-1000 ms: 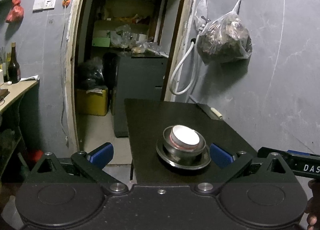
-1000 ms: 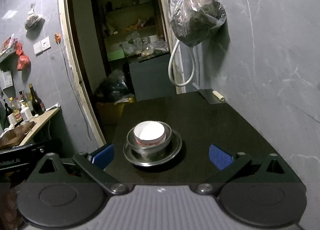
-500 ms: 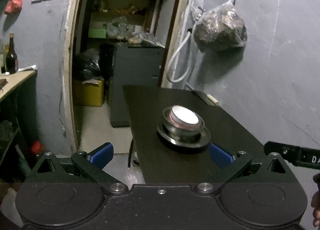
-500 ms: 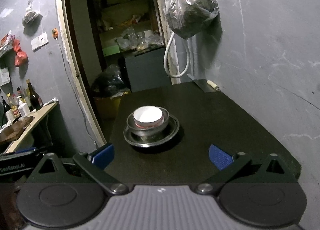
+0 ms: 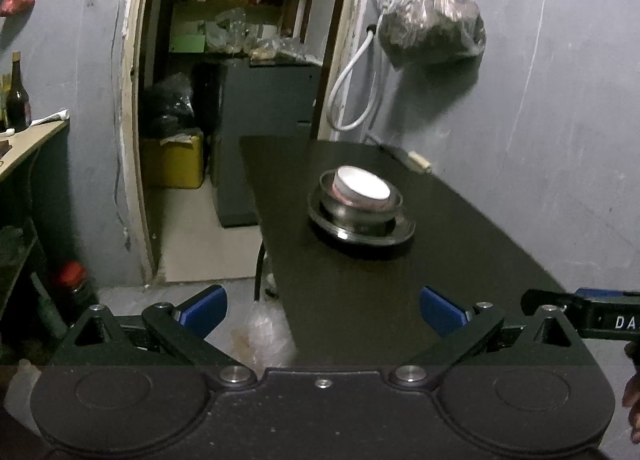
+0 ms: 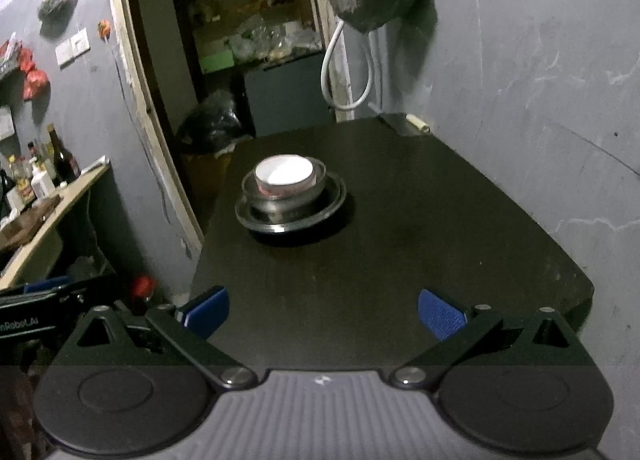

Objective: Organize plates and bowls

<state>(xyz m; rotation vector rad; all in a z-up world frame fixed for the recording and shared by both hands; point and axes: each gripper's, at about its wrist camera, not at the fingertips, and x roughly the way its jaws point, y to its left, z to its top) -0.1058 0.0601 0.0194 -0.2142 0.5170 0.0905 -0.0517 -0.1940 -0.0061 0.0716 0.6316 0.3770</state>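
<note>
Both tongs (image 5: 323,310) (image 6: 323,312) pulled back, spread wide; stacked bowls (image 6: 285,179) farther off.

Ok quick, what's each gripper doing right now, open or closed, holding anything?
Left gripper: jaws open, holding nothing.
Right gripper: jaws open, holding nothing.

The bench (image 6: 400,227) has a dark, matt top with a faint sheen. On it a shiny metal plate (image 6: 290,217) carries a polished metal bowl (image 6: 286,193), and inside that sits a glossy white bowl (image 6: 284,171) that looks ceramic. The left tool (image 5: 322,310) and right tool (image 6: 323,310) are matt black plastic with textured blue pads (image 6: 442,314) and bright metal screws. The wall (image 6: 520,79) is smooth grey with pale veins. A clear crinkled plastic bag (image 5: 432,19) hangs there.
</note>
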